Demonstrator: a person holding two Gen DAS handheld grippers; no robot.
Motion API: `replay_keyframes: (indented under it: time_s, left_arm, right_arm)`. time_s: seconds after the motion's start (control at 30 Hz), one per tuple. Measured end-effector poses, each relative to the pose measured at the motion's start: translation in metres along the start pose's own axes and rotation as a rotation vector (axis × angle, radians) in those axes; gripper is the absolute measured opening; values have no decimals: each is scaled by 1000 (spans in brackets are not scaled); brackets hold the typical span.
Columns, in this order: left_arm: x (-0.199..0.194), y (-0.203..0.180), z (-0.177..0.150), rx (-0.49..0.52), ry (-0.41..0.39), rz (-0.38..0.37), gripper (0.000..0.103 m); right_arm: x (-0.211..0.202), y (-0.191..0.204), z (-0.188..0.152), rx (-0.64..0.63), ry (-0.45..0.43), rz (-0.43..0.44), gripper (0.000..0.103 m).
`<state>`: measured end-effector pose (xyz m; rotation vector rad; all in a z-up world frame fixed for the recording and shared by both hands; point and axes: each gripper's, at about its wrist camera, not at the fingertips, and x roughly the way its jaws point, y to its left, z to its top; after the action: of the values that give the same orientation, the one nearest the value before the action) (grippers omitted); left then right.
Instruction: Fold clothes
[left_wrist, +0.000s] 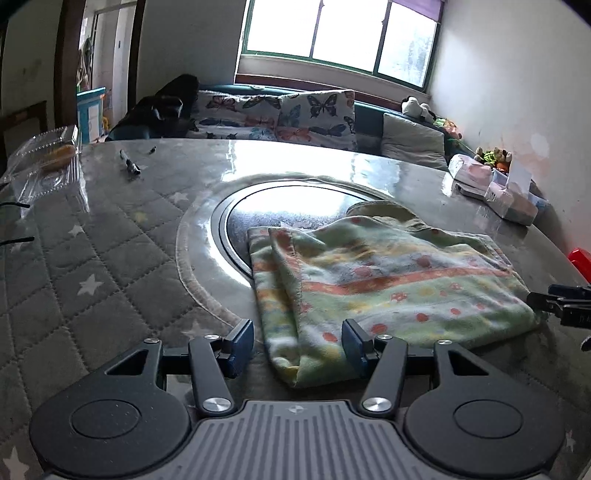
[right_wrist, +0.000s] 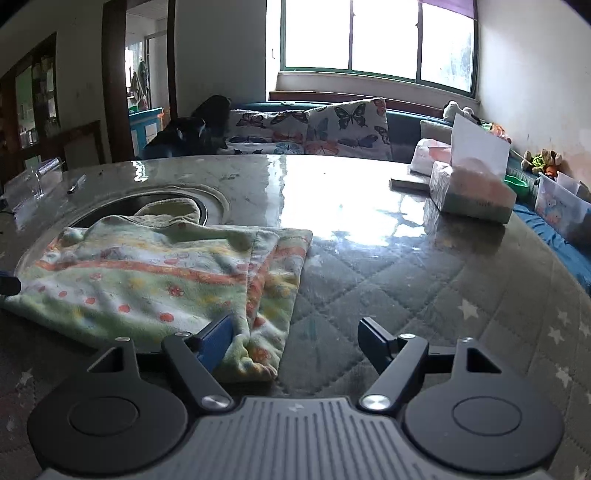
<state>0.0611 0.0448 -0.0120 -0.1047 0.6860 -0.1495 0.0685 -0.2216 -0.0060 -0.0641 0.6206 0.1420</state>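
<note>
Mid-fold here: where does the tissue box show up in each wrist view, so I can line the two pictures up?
Left wrist view: the tissue box sits at the far right edge of the table, beyond the folded garment.
Right wrist view: the tissue box is right of centre, on the far right part of the table, well beyond the open jaws.
Shared landmark: the butterfly cushion under the window.

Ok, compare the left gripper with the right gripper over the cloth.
The left gripper straddles the cloth's near left corner; the right gripper sits at its near right corner. The cloth fills the left's gap, but only the right's left finger overlaps it. Both are open, gripping nothing.
</note>
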Motion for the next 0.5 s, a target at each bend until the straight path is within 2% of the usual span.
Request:
replay_keyframes:
  time_s: [0.17,0.5]
  left_arm:
    - [-6,3,2,-14,-10,12,56]
    - [-9,14,6,-45,0,37,57]
  right_arm:
    - [-12,13,9,-50,-42,38,77]
    - [-12,72,26,-225,-49,223,77]
